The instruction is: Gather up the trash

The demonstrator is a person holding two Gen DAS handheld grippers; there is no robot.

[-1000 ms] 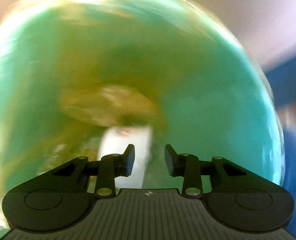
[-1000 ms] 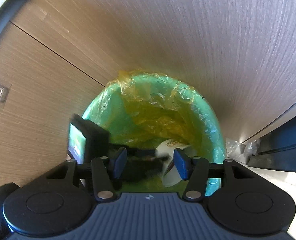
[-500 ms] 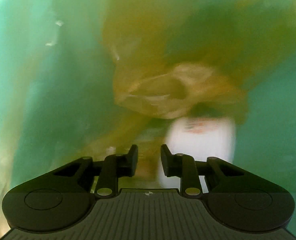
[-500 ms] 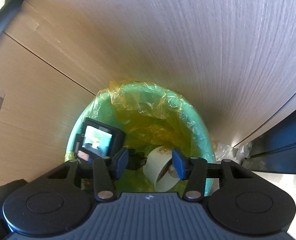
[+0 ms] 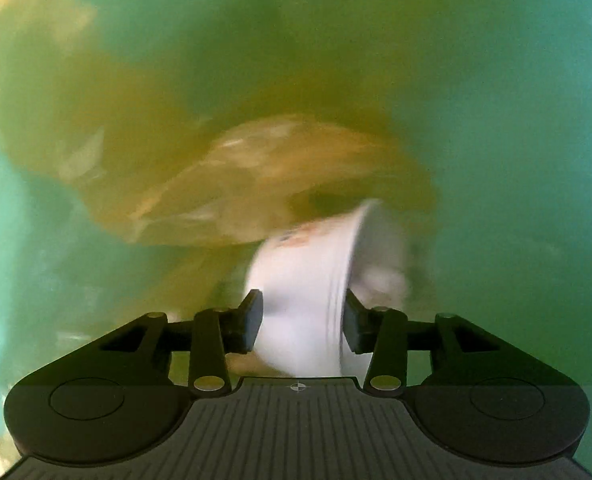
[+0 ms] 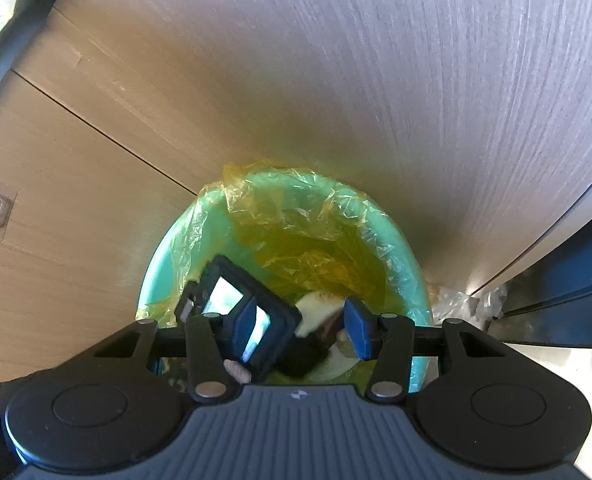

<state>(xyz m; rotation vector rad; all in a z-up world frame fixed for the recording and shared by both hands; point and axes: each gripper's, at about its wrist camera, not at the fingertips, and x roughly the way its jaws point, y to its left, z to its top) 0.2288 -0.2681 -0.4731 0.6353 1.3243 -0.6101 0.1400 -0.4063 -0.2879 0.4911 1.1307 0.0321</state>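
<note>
Wood-grain cabinet panels [image 6: 335,80] fill the upper part of the right wrist view, with a green trash bin [image 6: 409,264] lined in a yellow plastic bag [image 6: 296,216] at lower centre. A second ago the left hand-held gripper [image 5: 300,320] looked down from the bin's rim; now it is deep inside, and its jaws are opening around a white paper cup [image 5: 307,280] (blurred, apparently slipping free). That suggests the cup is being dropped into the bin, so this item is nearly collected. The right hand-held gripper [image 6: 301,332] hangs above the bin's near edge, jaws parted and grasping nothing.
</note>
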